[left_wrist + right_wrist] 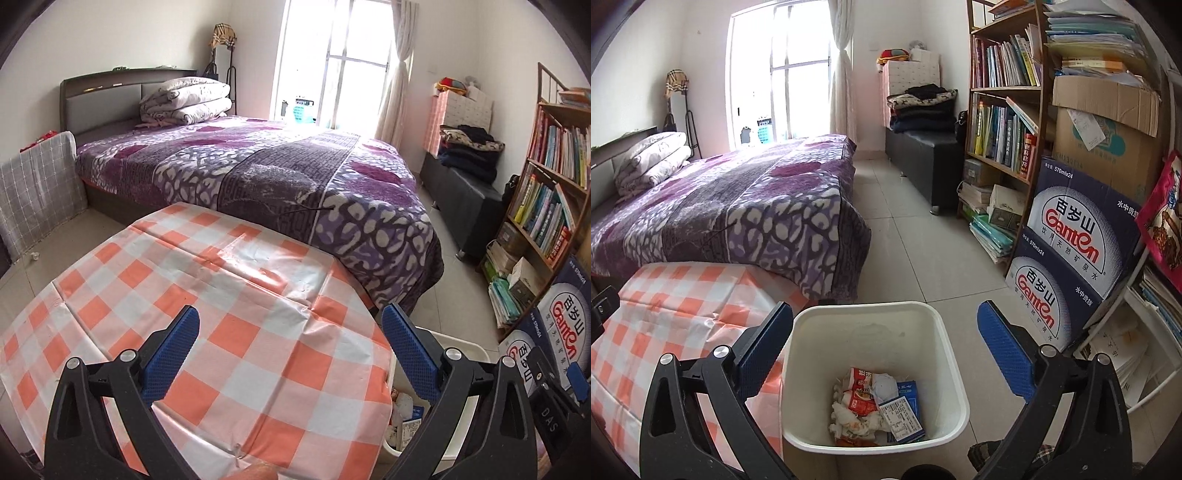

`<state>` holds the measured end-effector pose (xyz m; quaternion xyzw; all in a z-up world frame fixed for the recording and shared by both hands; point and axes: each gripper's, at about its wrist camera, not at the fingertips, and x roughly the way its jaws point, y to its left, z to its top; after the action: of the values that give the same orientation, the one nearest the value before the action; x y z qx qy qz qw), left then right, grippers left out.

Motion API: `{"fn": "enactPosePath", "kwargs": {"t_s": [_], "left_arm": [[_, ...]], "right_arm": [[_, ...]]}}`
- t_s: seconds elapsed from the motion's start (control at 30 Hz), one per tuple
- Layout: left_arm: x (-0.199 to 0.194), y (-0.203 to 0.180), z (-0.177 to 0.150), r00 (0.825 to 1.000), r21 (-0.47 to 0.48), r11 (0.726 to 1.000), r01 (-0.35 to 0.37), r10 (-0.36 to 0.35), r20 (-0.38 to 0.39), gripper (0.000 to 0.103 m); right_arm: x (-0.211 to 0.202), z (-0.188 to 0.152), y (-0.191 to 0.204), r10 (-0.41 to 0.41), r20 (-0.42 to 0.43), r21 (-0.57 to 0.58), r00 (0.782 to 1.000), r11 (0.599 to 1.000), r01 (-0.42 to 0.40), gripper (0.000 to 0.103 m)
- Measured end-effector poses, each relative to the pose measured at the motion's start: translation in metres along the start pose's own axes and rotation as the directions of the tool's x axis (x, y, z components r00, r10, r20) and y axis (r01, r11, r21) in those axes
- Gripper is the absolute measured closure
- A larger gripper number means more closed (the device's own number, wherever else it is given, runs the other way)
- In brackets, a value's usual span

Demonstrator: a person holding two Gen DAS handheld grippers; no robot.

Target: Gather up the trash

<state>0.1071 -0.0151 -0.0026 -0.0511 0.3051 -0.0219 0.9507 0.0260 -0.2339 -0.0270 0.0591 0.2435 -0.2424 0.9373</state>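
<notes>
A white trash bin (945,354) stands on the tiled floor beside the table. It holds crumpled tissues, a red snack wrapper and a blue box (905,410). My right gripper (884,332) is open and empty, held above the bin's mouth. My left gripper (291,332) is open and empty above the table with the orange-and-white checked cloth (207,295). The bin's rim also shows in the left wrist view (461,345) at the table's right side, with trash inside it.
A bed with a purple cover (746,206) lies beyond the table. Stacked Ganten water boxes (1071,258) and a bookshelf (1004,122) stand right of the bin. A dark bench with folded clothes (923,155) is at the far wall. Tiled floor (916,243) runs between.
</notes>
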Motion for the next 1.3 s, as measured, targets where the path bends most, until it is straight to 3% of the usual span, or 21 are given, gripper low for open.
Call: {"fn": "enactPosePath", "kwargs": {"t_s": [0.33,0.67,1.3], "left_arm": [[-0.006,-0.029,-0.016,1.0,0.103,0.995,0.001,-0.001,0.001,0.007],[-0.012,-0.046,-0.02,0.999,0.103,0.994,0.045,-0.048,0.022,0.007],[-0.008,-0.049,-0.022,0.999,0.111,0.993,0.037,-0.038,0.013,0.007]], "right_arm": [[-0.005,0.002,0.01,0.005,0.041,-0.003,0.999,1.0,-0.005,0.007],[-0.018,0.0,0.012,-0.041,0.116,-0.045,0.992,0.998,0.047,0.007],[-0.016,0.001,0.006,-0.058,0.09,-0.025,0.994,0.998,0.06,0.007]]}}
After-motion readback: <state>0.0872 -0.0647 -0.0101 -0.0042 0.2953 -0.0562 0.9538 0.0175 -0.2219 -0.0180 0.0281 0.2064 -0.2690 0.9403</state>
